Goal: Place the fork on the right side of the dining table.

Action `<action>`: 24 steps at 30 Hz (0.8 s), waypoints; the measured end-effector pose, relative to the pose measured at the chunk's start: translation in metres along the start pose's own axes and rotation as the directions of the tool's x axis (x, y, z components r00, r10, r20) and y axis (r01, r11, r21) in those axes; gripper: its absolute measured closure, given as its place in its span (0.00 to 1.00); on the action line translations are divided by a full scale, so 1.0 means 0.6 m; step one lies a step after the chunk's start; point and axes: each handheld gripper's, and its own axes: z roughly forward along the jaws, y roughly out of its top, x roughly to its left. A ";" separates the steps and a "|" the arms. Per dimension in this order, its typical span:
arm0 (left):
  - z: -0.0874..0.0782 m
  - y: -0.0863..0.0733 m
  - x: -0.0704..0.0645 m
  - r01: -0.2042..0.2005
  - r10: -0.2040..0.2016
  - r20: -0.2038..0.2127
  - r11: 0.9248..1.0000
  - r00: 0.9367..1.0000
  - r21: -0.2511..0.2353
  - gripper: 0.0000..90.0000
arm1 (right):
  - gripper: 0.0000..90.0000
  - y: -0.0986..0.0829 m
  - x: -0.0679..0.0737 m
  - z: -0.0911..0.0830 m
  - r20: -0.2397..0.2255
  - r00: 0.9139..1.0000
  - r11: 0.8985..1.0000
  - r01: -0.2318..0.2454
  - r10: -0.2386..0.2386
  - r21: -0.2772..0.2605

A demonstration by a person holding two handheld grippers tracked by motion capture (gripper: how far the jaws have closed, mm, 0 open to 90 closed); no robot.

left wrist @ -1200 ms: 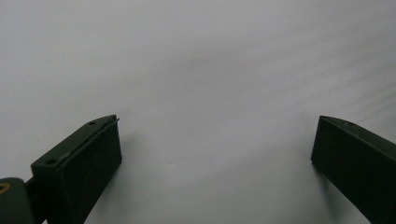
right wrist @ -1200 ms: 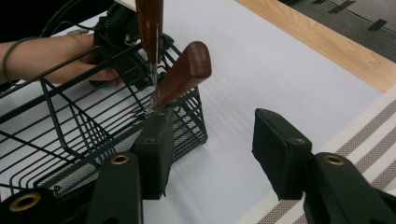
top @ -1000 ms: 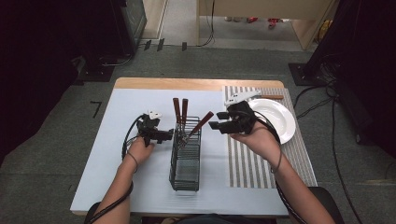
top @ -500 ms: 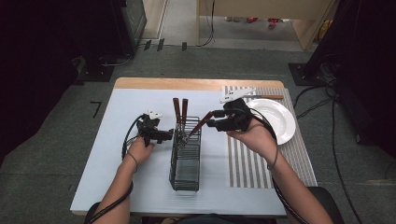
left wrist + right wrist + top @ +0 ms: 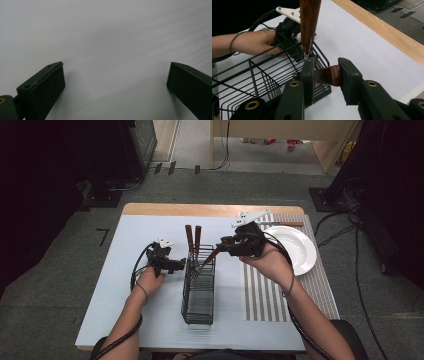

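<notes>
**Handle may slip or snag at the wire basket**

The right gripper [image 5: 325,75] pinches a wooden-handled utensil [image 5: 329,75] at the wire basket's [image 5: 199,292] far end, beside two upright handles [image 5: 193,237]. A loose pinch could drop it outside. The left gripper [image 5: 176,266], jaws spread, rests left of the basket.

Table lit bright, surroundings dark; closeups maybe blurry.

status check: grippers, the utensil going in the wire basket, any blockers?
Right gripper shut on wooden-handled utensil at wire basket rim. Left gripper open, empty. Two upright handles crowd the same end.
</notes>
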 end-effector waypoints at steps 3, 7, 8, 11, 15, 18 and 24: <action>0.000 0.000 0.000 0.000 0.000 0.000 1.000 1.000 0.000 0.02 | 0.81 0.000 0.001 -0.003 -0.006 1.000 1.000 -0.003 0.003 -0.003; 0.000 0.000 0.000 0.000 0.000 0.000 1.000 1.000 -0.001 0.02 | 0.83 -0.001 -0.001 -0.008 -0.041 0.999 1.000 -0.018 0.018 -0.002; 0.000 0.000 0.000 0.000 0.000 0.000 1.000 1.000 0.000 0.02 | 0.85 0.000 -0.001 -0.010 -0.062 0.998 1.000 -0.024 0.024 -0.004; 0.000 0.000 0.000 0.000 0.000 0.000 1.000 1.000 0.000 0.02 | 0.87 0.000 0.000 -0.013 -0.085 0.996 0.999 -0.031 0.030 -0.007; 0.000 0.000 0.000 0.000 0.000 0.000 1.000 1.000 0.000 0.02 | 0.90 0.003 0.004 -0.018 -0.132 0.990 0.998 -0.056 0.055 -0.002; 0.000 0.000 0.000 0.000 0.000 0.000 1.000 1.000 0.000 0.02 | 0.90 0.003 0.005 -0.020 -0.145 0.988 0.998 -0.061 0.060 -0.003; 0.000 0.000 0.000 0.000 0.000 0.000 1.000 1.000 0.000 0.02 | 0.90 0.007 0.005 -0.030 -0.134 0.989 0.998 -0.059 0.055 -0.032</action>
